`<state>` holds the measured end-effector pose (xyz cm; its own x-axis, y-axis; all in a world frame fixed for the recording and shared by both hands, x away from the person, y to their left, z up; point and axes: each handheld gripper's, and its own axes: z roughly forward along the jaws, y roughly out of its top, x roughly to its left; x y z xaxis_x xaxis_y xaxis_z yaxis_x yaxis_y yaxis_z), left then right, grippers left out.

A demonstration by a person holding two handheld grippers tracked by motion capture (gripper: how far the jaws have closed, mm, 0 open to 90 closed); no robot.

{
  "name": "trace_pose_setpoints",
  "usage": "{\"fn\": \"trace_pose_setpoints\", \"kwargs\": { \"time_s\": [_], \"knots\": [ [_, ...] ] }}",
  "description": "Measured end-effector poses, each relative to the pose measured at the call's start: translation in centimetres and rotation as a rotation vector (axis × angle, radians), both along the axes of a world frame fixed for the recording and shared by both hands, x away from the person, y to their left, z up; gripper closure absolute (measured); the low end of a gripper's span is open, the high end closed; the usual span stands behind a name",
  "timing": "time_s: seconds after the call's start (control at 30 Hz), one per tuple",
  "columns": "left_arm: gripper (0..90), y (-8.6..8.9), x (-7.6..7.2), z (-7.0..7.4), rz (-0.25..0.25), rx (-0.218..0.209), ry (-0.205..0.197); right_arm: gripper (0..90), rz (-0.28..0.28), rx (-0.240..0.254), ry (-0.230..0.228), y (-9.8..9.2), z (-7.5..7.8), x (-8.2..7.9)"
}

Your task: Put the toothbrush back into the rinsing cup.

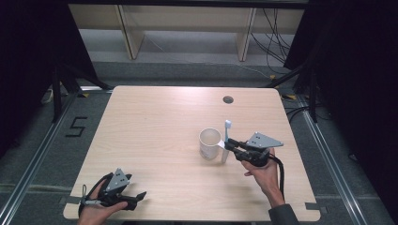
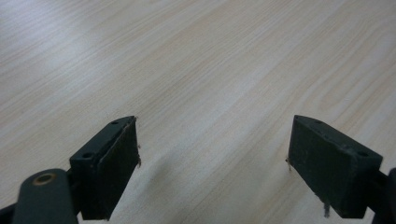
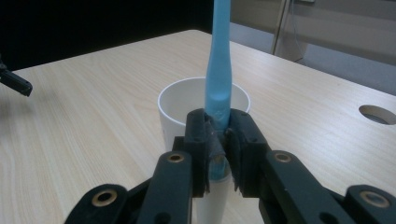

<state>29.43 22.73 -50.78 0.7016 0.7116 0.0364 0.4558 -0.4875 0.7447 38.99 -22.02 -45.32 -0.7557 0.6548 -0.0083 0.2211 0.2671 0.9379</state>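
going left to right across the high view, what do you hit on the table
left tool → white cup → blue toothbrush, upright and clamped in the right tool just beside the cup → the person's right hand

Your right gripper (image 3: 218, 140) is black with brass-coloured rivets and a grey top plate. The toothbrush (image 3: 218, 70) is light blue, its head white. The cup (image 1: 209, 143) is white. The table (image 1: 155, 140) is pale wood grain.
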Motion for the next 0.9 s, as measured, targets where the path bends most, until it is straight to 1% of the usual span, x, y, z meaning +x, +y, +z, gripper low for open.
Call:
{"fn": "trace_pose_setpoints", "kwargs": {
  "time_s": [0.03,0.07,0.1,0.13,0.17,0.23,0.27,0.3,0.33,0.37,0.4,0.47,0.5,0.53,0.57,0.6,0.63,0.67,0.7,0.77,0.8,0.83,0.87,0.9],
  "knots": [
    [15.6,0.0,0.0,-0.01,0.0,0.0,0.0,78.7,0.001,-0.006,-0.006,-0.06,-0.03,0.04],
    [15.6,0.0,0.0,-0.01,0.0,0.001,0.001,78.7,0.017,0.013,0.013,0.04,-0.15,0.04],
    [15.6,0.01,0.01,-0.01,-0.002,0.004,0.002,78.7,0.007,0.012,0.034,0.03,-0.15,-0.15],
    [15.6,-0.02,0.0,-0.04,0.002,0.002,0.003,78.7,0.004,0.007,0.041,-0.04,-0.15,-0.2],
    [15.6,-0.02,0.0,-0.02,0.001,0.004,0.003,78.7,0.002,-0.006,0.02,-0.18,-0.16,-0.09],
    [15.6,-0.02,-0.01,-0.01,0.0,0.005,0.004,78.6,-0.005,0.006,0.015,-0.14,-0.25,-0.11],
    [15.6,-0.02,-0.01,-0.02,0.0,0.005,0.004,78.6,0.006,0.0,0.033,-0.21,-0.2,-0.15],
    [15.6,-0.02,-0.01,-0.02,0.001,0.004,0.004,78.6,0.01,0.004,0.039,-0.2,-0.22,-0.16],
    [15.6,-0.02,-0.01,-0.02,0.0,0.004,0.004,78.4,0.004,-0.008,0.02,-0.28,-0.23,-0.09],
    [15.6,-0.01,-0.01,-0.02,0.0,0.005,0.003,78.3,0.007,-0.01,0.01,-0.3,-0.26,-0.01],
    [15.6,-0.01,-0.01,-0.01,0.0,0.005,0.003,77.8,0.007,-0.01,0.014,-0.29,-0.33,-0.02],
    [15.6,-0.02,-0.01,-0.02,0.0,0.004,0.004,76.2,0.003,-0.003,0.039,-0.25,-0.38,-0.09],
    [15.6,-0.02,-0.01,-0.02,0.0,0.004,0.004,76.1,0.001,-0.012,0.026,-0.31,-0.37,-0.01],
    [15.6,-0.04,0.03,-0.12,-0.002,-0.005,0.002,75.7,-0.002,-0.005,0.042,-0.31,-0.37,-0.11],
    [15.6,-0.03,-0.02,-0.06,0.002,0.003,0.004,74.4,-0.002,0.013,0.059,-0.24,-0.42,-0.17],
    [15.6,-0.03,0.03,-0.11,-0.002,-0.005,0.002,71.7,0.003,0.011,0.051,-0.31,-0.43,-0.1],
    [15.7,-0.03,0.04,-0.11,-0.001,-0.006,0.001,70.3,0.003,0.019,0.066,-0.26,-0.44,-0.19],
    [15.6,-0.02,0.04,-0.1,-0.001,-0.005,0.001,68.5,0.006,0.01,0.051,-0.34,-0.44,-0.1],
    [15.6,0.02,0.02,-0.02,-0.003,0.004,0.005,66.2,0.005,0.011,0.05,-0.36,-0.44,-0.12],
    [15.6,0.01,0.01,-0.04,-0.001,0.001,0.004,59.8,-0.009,0.005,0.041,-0.47,-0.36,-0.15],
    [15.6,0.01,0.05,-0.09,-0.005,-0.005,0.002,57.2,-0.023,0.018,0.05,-0.42,-0.36,-0.23],
    [15.6,0.0,0.05,-0.09,-0.003,-0.007,0.002,55.9,-0.007,0.013,0.058,-0.55,-0.24,-0.21],
    [15.6,0.0,0.05,-0.09,-0.003,-0.007,0.002,54.6,-0.011,0.023,0.058,-0.51,-0.25,-0.27],
    [15.6,0.02,0.05,-0.07,-0.005,-0.004,0.002,52.9,-0.027,0.024,0.064,-0.47,-0.18,-0.44]
  ]
}}
